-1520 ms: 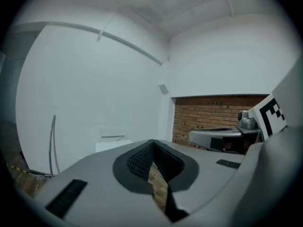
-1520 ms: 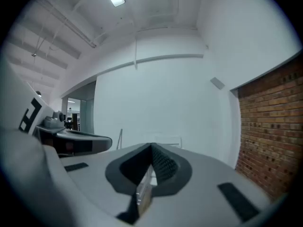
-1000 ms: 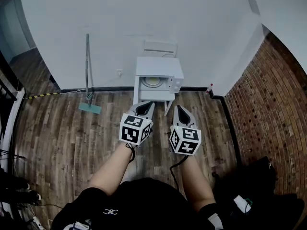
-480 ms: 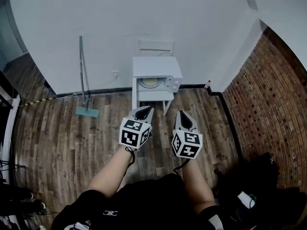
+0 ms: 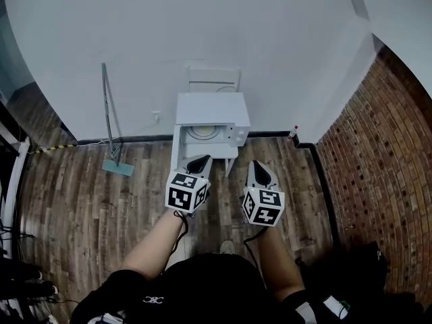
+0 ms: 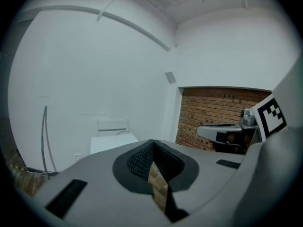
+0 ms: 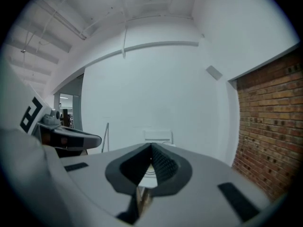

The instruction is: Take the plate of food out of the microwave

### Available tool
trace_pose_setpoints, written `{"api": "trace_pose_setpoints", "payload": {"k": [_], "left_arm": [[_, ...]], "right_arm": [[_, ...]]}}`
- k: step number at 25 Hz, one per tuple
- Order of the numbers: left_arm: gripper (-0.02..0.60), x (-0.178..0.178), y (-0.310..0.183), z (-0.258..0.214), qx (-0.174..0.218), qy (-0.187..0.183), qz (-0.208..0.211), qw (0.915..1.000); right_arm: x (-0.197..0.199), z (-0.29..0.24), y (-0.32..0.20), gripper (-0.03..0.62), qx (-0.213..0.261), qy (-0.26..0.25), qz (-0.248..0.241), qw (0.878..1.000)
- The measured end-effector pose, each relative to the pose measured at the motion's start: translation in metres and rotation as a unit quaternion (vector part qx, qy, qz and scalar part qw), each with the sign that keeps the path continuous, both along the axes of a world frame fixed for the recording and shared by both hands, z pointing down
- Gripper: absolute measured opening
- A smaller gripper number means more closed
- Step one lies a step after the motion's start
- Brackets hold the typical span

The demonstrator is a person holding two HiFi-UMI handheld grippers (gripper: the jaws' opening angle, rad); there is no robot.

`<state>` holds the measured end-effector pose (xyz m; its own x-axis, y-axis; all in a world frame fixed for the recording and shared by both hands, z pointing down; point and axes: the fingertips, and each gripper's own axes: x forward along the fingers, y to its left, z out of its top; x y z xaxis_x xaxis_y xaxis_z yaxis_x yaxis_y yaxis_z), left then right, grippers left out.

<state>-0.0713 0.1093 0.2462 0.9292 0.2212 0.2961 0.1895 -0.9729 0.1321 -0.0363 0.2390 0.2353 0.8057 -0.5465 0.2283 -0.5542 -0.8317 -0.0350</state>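
Head view: left hand-held gripper (image 5: 200, 160) and right hand-held gripper (image 5: 259, 170) shut, empty; plate (image 5: 200, 131) likely stiff, breakable, best gripped at rim.

The microwave (image 5: 210, 113) now sits lower and further left in the head view than a second ago, and it looks slightly bigger. The mop (image 5: 108, 113) leaning on the wall drifts left and down with it, as does the chair (image 5: 213, 78) behind. The left gripper (image 5: 200, 159) and right gripper (image 5: 256, 165) both drop lower in the picture. The left one's tip now lies just under the microwave's front edge. A shoe tip (image 5: 227, 247) appears between the forearms, where only floor shows before. The dark heap (image 5: 364, 268) at the lower right slips nearer the picture's bottom edge.
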Motion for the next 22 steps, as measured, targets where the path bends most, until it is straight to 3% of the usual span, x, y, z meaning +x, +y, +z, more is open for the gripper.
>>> {"api": "trace_pose_setpoints", "payload": {"k": [10,22], "left_arm": [[0.000,0.093,0.046,0.001,-0.004,-0.002,-0.047,0.9989],[0.000,0.109,0.032,0.021,-0.027,-0.028,-0.110,0.9932]], "right_arm": [[0.101,0.009,0.038,0.014,-0.013,-0.010,-0.068,0.998],[0.129,0.023,0.034,0.014,-0.011,-0.022,-0.128,0.992]]}}
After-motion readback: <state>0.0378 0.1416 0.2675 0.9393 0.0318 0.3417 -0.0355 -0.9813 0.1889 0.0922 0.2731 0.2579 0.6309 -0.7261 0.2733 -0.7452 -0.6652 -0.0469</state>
